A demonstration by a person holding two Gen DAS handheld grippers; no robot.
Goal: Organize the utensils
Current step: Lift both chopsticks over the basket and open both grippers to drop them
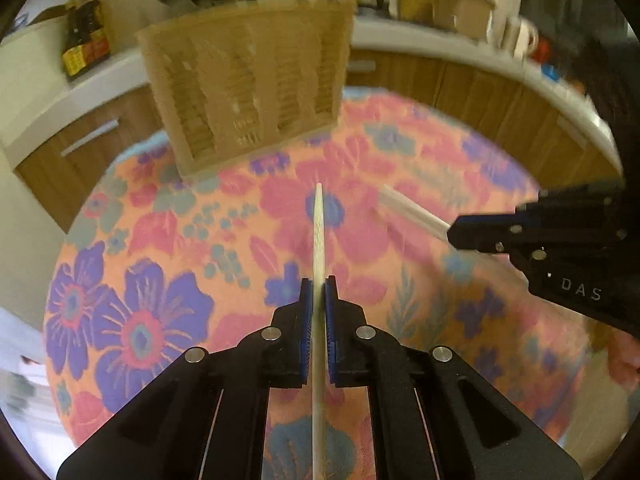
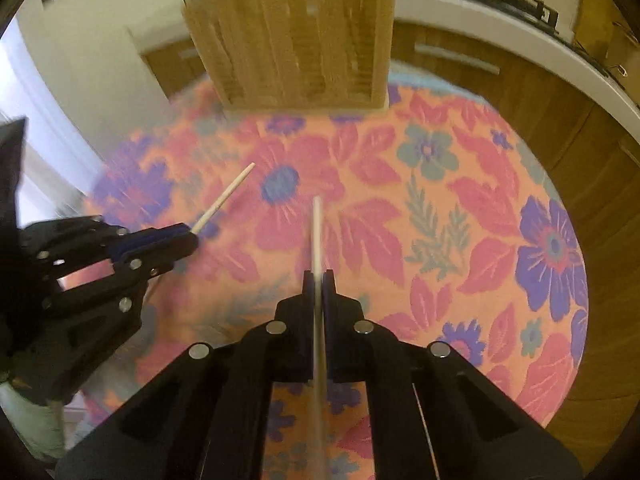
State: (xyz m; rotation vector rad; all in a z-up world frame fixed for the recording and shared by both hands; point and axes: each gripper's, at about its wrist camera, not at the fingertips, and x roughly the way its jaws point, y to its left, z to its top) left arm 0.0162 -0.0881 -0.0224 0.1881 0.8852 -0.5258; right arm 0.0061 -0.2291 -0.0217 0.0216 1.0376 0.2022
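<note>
Kitchen, round table under a floral cloth [image 1: 168, 240]; each gripper carries one chopstick.

The left gripper [image 1: 319, 286] is clamped on a pale chopstick [image 1: 319, 232] at lower centre of the left wrist view; the right gripper [image 2: 319, 280] is clamped on a second chopstick [image 2: 318, 232] at lower centre of the right wrist view. Both sticks run forward toward a slatted wooden holder [image 1: 248, 92] at top centre. A few stick tops show above its rim at the top edge of the right wrist view; the rest of its contents cannot be seen. Risk, judged: the grips are thin and set far back, so a stick may pivot or slip. A tip could also catch a slat or the rim and tip the holder. Blur limits detail.
</note>
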